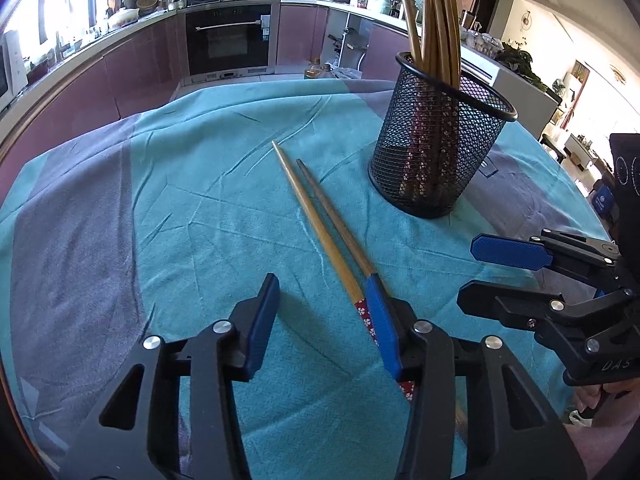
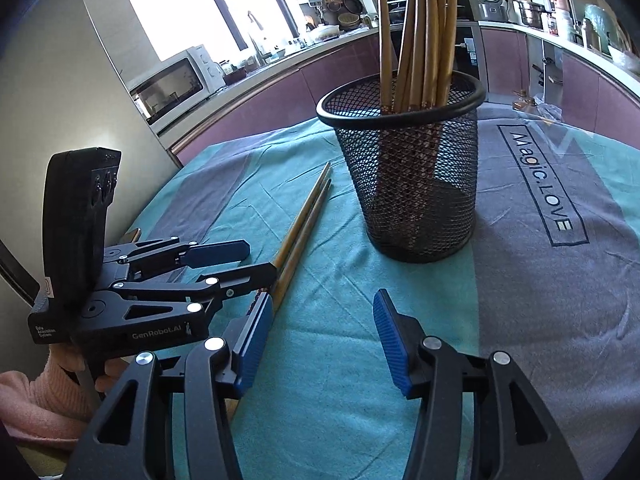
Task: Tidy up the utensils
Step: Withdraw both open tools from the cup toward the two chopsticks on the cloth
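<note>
Your left gripper sits low over the cloth with its fingers apart, nothing between them. Two chopsticks lie side by side on the teal part of the cloth, tips pointing away from you toward the far edge; their red-patterned handle ends run under your left gripper's right finger, contact unclear. Your right gripper is also spread wide and empty, just right of the chopsticks; its left finger lies close alongside their handle ends. The mesh cup stands upright on the cloth beyond and to the right of the loose pair, holding a bundle of chopsticks upright, tips up. Left gripper shows in the right view, pads parted.
</note>
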`<state>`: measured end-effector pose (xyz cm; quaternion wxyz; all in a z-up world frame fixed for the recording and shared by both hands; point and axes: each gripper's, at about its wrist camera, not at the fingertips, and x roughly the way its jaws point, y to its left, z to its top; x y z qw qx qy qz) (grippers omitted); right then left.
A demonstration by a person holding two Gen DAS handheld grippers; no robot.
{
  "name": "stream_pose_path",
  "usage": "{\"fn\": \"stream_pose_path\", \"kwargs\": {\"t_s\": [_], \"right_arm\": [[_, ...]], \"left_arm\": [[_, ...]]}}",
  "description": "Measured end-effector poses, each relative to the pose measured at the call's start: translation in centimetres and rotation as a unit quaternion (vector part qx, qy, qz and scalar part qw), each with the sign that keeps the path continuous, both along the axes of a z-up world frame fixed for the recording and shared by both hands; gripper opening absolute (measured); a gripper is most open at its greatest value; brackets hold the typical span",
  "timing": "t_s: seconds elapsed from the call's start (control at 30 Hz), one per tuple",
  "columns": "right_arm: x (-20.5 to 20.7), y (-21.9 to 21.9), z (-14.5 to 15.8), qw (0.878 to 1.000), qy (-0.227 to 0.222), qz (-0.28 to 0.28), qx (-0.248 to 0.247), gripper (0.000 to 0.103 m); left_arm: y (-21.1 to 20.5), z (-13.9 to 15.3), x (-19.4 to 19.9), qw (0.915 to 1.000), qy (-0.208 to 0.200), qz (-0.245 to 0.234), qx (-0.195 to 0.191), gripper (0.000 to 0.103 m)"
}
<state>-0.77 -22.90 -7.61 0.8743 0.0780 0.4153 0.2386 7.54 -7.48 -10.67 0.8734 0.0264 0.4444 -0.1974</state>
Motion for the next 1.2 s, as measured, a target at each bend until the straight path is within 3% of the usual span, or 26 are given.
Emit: {"fn": "stream_pose_path", "kwargs": {"t_s": [0.27, 0.4, 0.7, 0.9, 1.2], "right_arm": [[0.5, 1.8, 0.1, 1.0, -0.002, 0.016, -0.016, 0.05], [1.0, 2.7, -0.1, 1.0, 0.001, 0.021, -0.023, 0.041], [2.1, 4.5, -0.7, 0.999, 0.013, 0.026, -0.044, 0.032], [2.1, 4.7, -0.8, 0.998, 0.008, 0.021, -0.06, 0.026], [1.8, 3.7, -0.5, 0.998, 0.009, 0.002, -0.069, 0.026]], "left_arm": [[0.5, -0.1, -0.4, 0.9999, 0.008, -0.003, -0.015, 0.037], [1.3, -0.3, -0.4, 0.9991, 0.019, -0.004, -0.036, 0.031], [2.0, -0.6, -0.6, 0.9981, 0.028, -0.004, -0.054, 0.021], [2.2, -0.7, -1.3, 0.9977, 0.029, -0.009, -0.06, 0.02], [2.1, -0.3, -0.6, 0.998, 0.019, -0.01, -0.059, 0.024]]}}
